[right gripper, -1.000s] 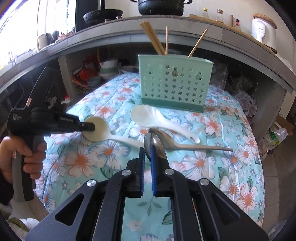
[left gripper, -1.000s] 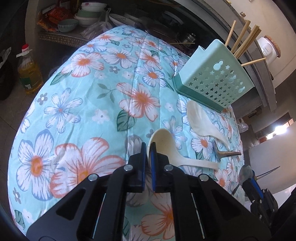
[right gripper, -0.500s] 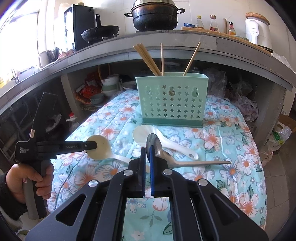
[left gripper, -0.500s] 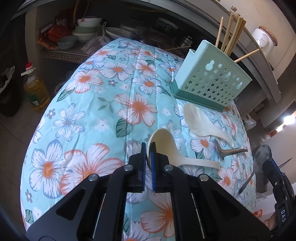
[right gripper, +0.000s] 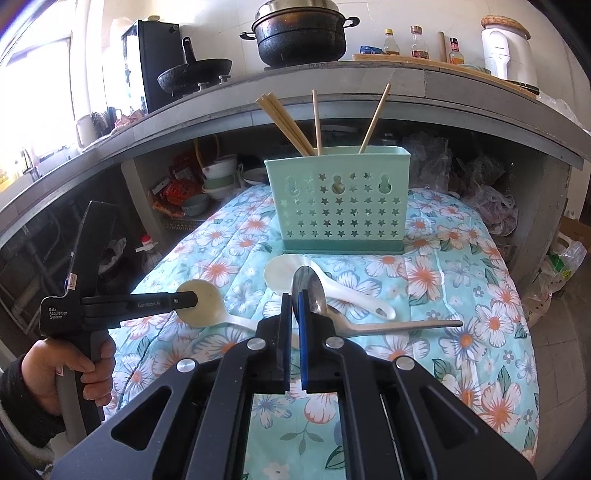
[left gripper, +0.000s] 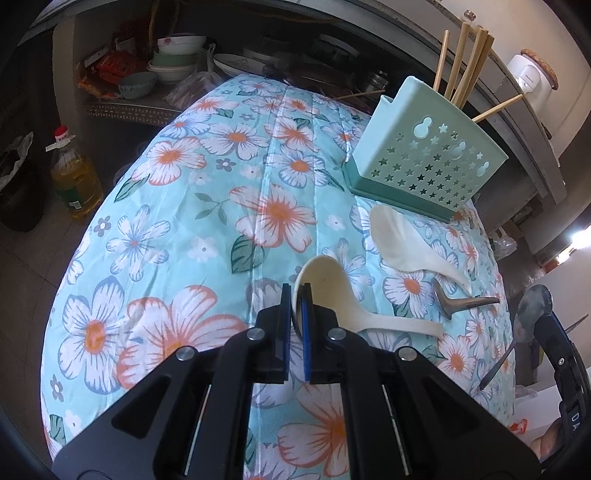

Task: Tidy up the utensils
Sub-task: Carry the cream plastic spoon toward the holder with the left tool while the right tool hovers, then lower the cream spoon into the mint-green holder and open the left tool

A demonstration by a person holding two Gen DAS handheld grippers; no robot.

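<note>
1. Left gripper (left gripper: 294, 295): clenched on rim of cream ladle (left gripper: 325, 284), bowl pinched between the blue pads, handle trailing right above the cloth.
2. Right gripper (right gripper: 294, 302): clenched on bowl edge of metal spoon (right gripper: 312, 291), handle reaching right, tip raised over the cloth.
3. From right wrist view: left gripper at mid-left, held by a hand (right gripper: 66, 373) in a dark sleeve, cream ladle at its tip.
4. Just beyond both held utensils: white rice scoop (right gripper: 291, 271) lying flat on floral tablecloth (right gripper: 461, 295), handle pointing right.
5. Beside scoop handle in left wrist view: a second metal utensil (left gripper: 454, 304), dark, lying on the cloth; exact kind cannot be told.
6. Farther back: mint utensil holder (right gripper: 338, 206), upright, star-punched front, standing on the cloth behind the scoop.
7. Inside holder: wooden chopsticks (right gripper: 286, 123), leaning out at different angles.
8. Beyond table: concrete counter (right gripper: 369, 79) with black pot (right gripper: 301, 35) and wok (right gripper: 194, 74); stacked bowls (left gripper: 177, 62) on shelf beneath; oil bottle (left gripper: 74, 177) on floor.
</note>
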